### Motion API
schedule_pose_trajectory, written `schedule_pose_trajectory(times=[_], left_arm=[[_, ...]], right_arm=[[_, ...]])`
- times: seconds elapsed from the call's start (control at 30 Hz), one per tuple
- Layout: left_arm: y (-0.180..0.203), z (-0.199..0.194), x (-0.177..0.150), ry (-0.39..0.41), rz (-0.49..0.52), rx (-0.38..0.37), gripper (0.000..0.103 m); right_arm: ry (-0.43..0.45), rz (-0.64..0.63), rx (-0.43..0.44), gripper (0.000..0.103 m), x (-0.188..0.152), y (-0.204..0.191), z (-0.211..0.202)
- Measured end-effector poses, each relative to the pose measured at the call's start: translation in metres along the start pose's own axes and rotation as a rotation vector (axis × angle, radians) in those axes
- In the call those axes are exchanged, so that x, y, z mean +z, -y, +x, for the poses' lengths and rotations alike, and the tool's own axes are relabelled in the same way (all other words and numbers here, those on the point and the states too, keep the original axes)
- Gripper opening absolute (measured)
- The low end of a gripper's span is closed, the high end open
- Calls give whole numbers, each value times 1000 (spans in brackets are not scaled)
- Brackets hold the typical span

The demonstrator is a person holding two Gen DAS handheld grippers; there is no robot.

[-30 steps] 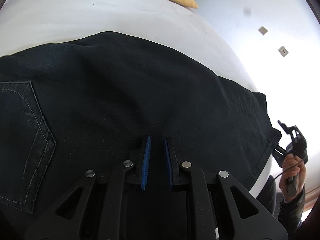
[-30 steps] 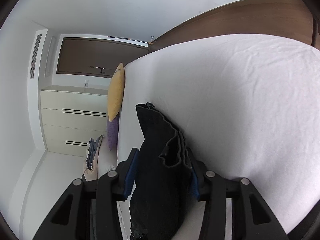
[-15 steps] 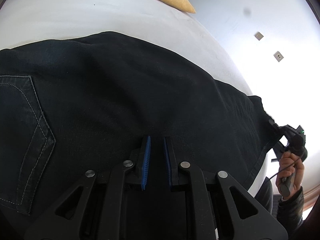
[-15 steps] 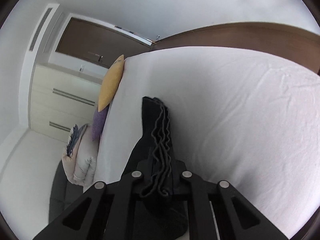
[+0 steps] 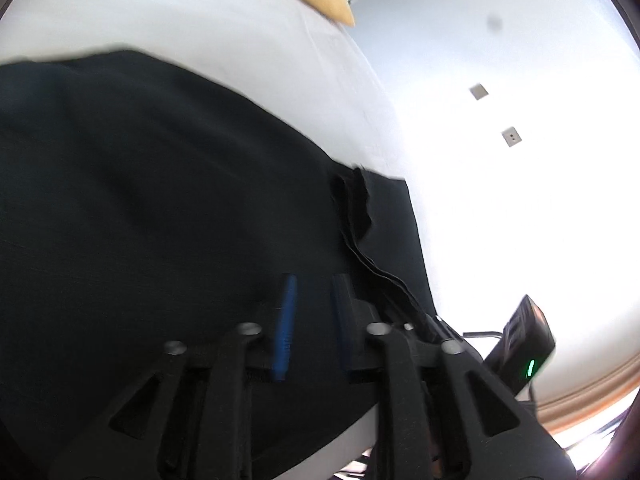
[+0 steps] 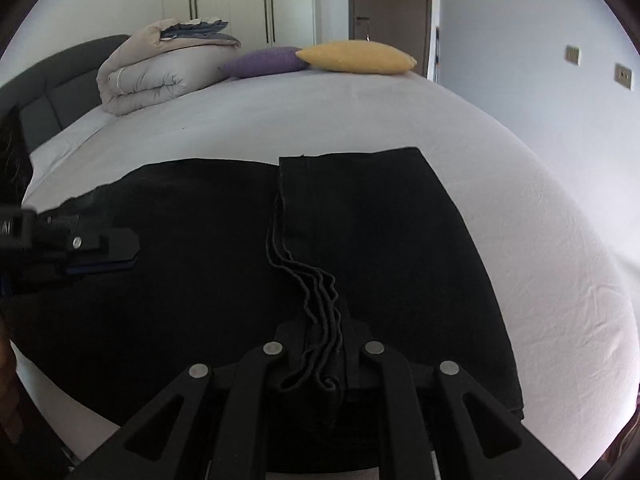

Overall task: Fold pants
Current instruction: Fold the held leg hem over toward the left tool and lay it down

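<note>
Strong daylight floods the left wrist view: the wall point(image 5: 500, 160) to the right of the tool is blown out to plain white, and the whole frame is smeared with motion blur, the blue pads point(image 5: 285, 328) soft-edged. A dark speck sits on the lens near the top. The right wrist view is sharp and evenly lit, with soft light on the white sheet point(image 6: 400, 120). The black pants point(image 6: 180, 260) swallow detail in both. Fisheye bending curves the bed, and dark corners ring each frame.
</note>
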State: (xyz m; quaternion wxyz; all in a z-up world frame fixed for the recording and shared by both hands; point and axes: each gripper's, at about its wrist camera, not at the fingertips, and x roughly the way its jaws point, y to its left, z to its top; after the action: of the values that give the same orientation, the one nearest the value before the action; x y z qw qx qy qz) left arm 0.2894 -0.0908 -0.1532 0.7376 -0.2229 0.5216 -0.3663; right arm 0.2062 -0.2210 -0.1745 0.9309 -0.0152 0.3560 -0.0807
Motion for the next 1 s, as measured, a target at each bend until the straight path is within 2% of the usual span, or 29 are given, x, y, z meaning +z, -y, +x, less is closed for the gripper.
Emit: schedule_pose_trajectory(times=[0.07,0.17,0.2,0.4,0.63,0.67,0.7,0.73,0.8,0.83,1.0], left_arm=[[0,12,-1,0,-30,-30,64],[6,19,6,17,-66,-66,80],[9,21,8,11,-78,-84,82],[13,44,26,-44,-141,-105,82],[12,44,43,-61,-130,-115,81],[11,43,43,-64,-119,-108,68],[9,43,37,-73,-110,-105,37],[6,43,38,-93,-107,-91,23],[4,38,36,-96,-88,-69,10],[3,33,37,-91,-66,-56,7],[-2,0,44,-69,44,11,6]], right_arm=[[28,-76,-46,11,-3,-10,-4],[58,-140,-88,11,-7,-22,-10],[69,-153,-96,11,-7,-24,-12],[142,-241,-151,12,-8,-46,-32],[150,-313,-145,12,-18,-71,-44],[150,-320,-139,12,-19,-75,-45],[152,-326,-134,12,-19,-78,-47],[157,-334,-130,12,-19,-81,-50],[168,-356,-121,12,-18,-90,-54],[170,-369,-115,12,-16,-96,-55],[186,-447,-60,12,-16,-128,-62]])
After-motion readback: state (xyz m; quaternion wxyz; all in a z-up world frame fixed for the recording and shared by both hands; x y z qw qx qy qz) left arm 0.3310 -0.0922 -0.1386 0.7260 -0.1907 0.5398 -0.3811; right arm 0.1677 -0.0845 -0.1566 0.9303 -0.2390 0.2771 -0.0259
